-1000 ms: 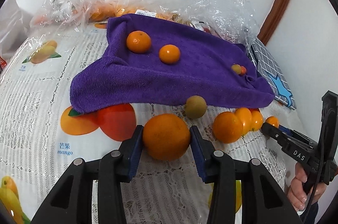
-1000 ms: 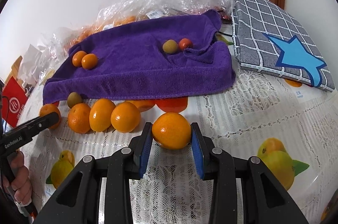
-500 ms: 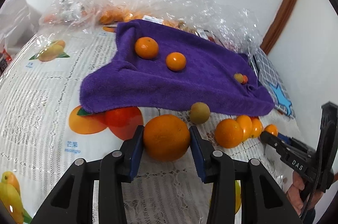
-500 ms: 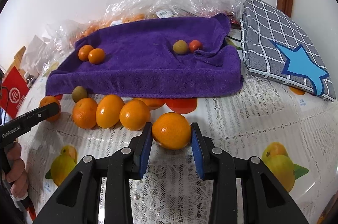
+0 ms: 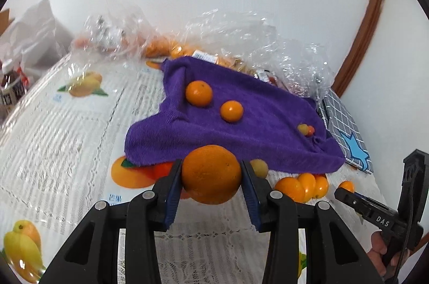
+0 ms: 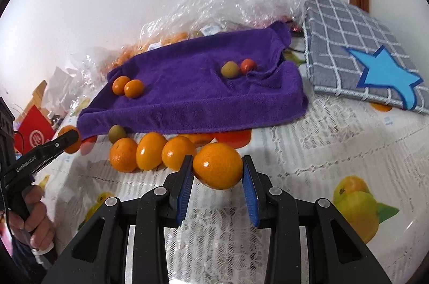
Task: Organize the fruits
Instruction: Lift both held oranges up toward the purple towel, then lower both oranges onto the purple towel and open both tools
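My left gripper point(image 5: 211, 176) is shut on a large orange point(image 5: 211, 174) and holds it above the tablecloth, in front of the purple towel point(image 5: 241, 128). My right gripper point(image 6: 217, 168) is shut on a second orange point(image 6: 217, 165), just right of a row of three oranges point(image 6: 151, 154) below the towel point(image 6: 193, 93). Two small oranges point(image 5: 209, 99) and a green and a red small fruit point(image 5: 305, 129) lie on the towel. A greenish fruit point(image 6: 117, 132) lies at the towel's front edge.
Crumpled clear plastic bags point(image 5: 241, 37) with more fruit lie behind the towel. A grey checked cushion with a blue star point(image 6: 362, 61) lies to the right. A bottle point(image 5: 10, 83) and a white bag stand at the far left. A white wall is behind.
My left gripper has lifted its orange off the table and now looks from higher up. My right gripper has moved left, closer to the row of oranges, still holding its orange.
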Motion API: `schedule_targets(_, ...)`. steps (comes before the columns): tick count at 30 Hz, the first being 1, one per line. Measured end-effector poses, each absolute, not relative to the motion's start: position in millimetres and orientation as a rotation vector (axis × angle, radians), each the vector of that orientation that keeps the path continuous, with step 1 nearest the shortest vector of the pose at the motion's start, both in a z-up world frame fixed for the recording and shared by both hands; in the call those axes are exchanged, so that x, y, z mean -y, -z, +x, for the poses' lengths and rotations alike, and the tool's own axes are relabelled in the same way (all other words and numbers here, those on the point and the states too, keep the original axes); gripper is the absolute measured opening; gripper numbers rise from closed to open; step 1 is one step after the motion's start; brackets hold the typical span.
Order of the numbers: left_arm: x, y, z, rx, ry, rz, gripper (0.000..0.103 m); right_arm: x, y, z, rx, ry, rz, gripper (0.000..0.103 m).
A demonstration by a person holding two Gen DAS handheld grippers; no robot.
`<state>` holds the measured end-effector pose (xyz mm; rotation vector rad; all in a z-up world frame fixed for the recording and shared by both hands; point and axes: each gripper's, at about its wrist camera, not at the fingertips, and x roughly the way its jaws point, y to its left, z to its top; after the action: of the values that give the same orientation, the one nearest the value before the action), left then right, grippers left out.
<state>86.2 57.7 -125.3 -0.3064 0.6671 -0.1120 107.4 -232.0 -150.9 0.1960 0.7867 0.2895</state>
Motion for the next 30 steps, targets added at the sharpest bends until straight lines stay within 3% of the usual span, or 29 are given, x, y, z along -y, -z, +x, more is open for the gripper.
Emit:
schedule_targets(11,-65,83,122,-0.609,0.072,-0.315,0.04,233,95,117,-0.647,-0.287,0.135,0.036)
schedule_targets(19,-77,85,162,-0.569,0.025,-0.401,0.04,227,69,169,-0.588,-0.28,0.093,0.036)
schedule_targets(30,-70,120,184,-0.574,0.056,-0.395,0.04,225,116,209,-0.666,-0.238,0.03,0.035)
